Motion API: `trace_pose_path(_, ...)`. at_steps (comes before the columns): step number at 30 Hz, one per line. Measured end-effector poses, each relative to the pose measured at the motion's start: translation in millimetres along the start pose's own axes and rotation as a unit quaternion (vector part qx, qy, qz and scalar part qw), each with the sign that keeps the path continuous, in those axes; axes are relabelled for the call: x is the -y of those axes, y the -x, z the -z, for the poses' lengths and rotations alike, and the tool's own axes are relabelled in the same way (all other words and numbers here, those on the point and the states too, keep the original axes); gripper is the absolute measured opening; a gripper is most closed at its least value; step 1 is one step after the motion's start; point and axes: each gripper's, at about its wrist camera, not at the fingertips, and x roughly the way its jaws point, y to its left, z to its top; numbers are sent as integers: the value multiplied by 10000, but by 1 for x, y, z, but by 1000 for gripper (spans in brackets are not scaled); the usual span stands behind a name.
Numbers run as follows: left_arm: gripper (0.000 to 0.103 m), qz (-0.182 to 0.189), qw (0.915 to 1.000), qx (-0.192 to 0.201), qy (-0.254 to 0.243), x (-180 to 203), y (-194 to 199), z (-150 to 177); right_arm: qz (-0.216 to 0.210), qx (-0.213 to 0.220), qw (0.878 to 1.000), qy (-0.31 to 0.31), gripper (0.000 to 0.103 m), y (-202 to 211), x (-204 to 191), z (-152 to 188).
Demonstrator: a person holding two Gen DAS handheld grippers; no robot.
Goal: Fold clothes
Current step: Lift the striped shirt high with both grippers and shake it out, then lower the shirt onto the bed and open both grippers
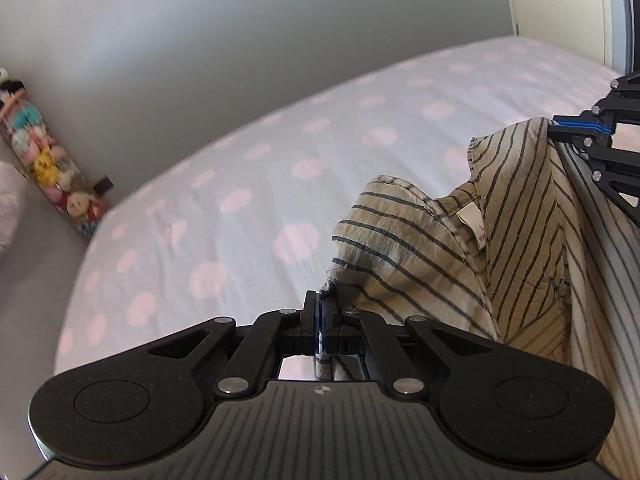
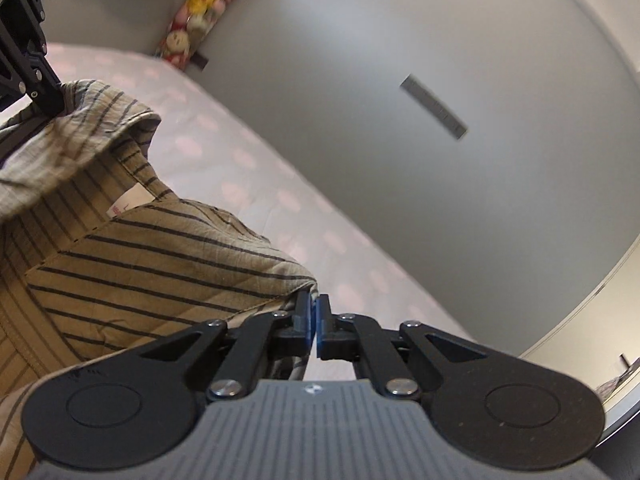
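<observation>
A tan shirt with dark stripes [image 1: 460, 248] hangs lifted above the bed, its collar and white neck label [image 1: 474, 222] facing me. My left gripper [image 1: 320, 312] is shut on one shoulder edge of the shirt. My right gripper [image 2: 314, 314] is shut on the other shoulder edge of the shirt [image 2: 152, 264]. The right gripper also shows at the right edge of the left wrist view [image 1: 600, 136], and the left gripper at the top left of the right wrist view [image 2: 28, 60]. The shirt's lower part is out of view.
The bed sheet [image 1: 240, 168] is white with pink spots and stretches below the shirt. A grey wall [image 1: 160, 60] runs along the bed's far side. A column of plush toys [image 1: 52, 168] stands in the corner by the bed.
</observation>
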Motion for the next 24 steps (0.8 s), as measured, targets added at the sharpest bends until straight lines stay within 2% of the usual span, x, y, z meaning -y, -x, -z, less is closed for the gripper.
trace_pose_path(5,0,159,9992,-346,93,17,-59,22,-354,-482,9982,-110,2,-61,-24,39)
trace_pose_path(7,0,174,9989,-410,126,22,-63,27,-483,-619,9967,-204,3,-79,-32,50)
trace_pose_path(11,9,196,9978,-534,343,29,-79,34,-782,-871,9919,-499,4,-106,-44,65)
trace_pose_path(12,13,173,9974,-550,444,26,-75,34,-891,-945,9896,-619,6,-107,-42,71)
trace_pose_path(13,22,166,9968,-555,551,22,-70,35,-1002,-997,9870,-766,9,-107,-39,75)
trace_pose_path(14,32,191,9961,-541,671,16,-65,36,-1048,-1046,9846,-930,20,-106,-37,77)
trace_pose_path(15,37,241,9953,-522,785,11,-57,38,-1042,-1045,9832,-1072,37,-98,-35,84)
trace_pose_path(16,45,342,9943,-492,886,5,-48,40,-1031,-977,9828,-1182,43,-89,-31,94)
trace_pose_path(17,45,424,9932,-448,984,-1,-37,42,-1027,-929,9821,-1277,46,-80,-26,102)
trace_pose_path(21,46,549,9906,-217,1231,-25,12,61,-1129,-893,9742,-1739,46,-40,3,118)
trace_pose_path(24,46,514,9907,-201,1243,-38,46,86,-1094,-904,9697,-1990,47,-4,20,138)
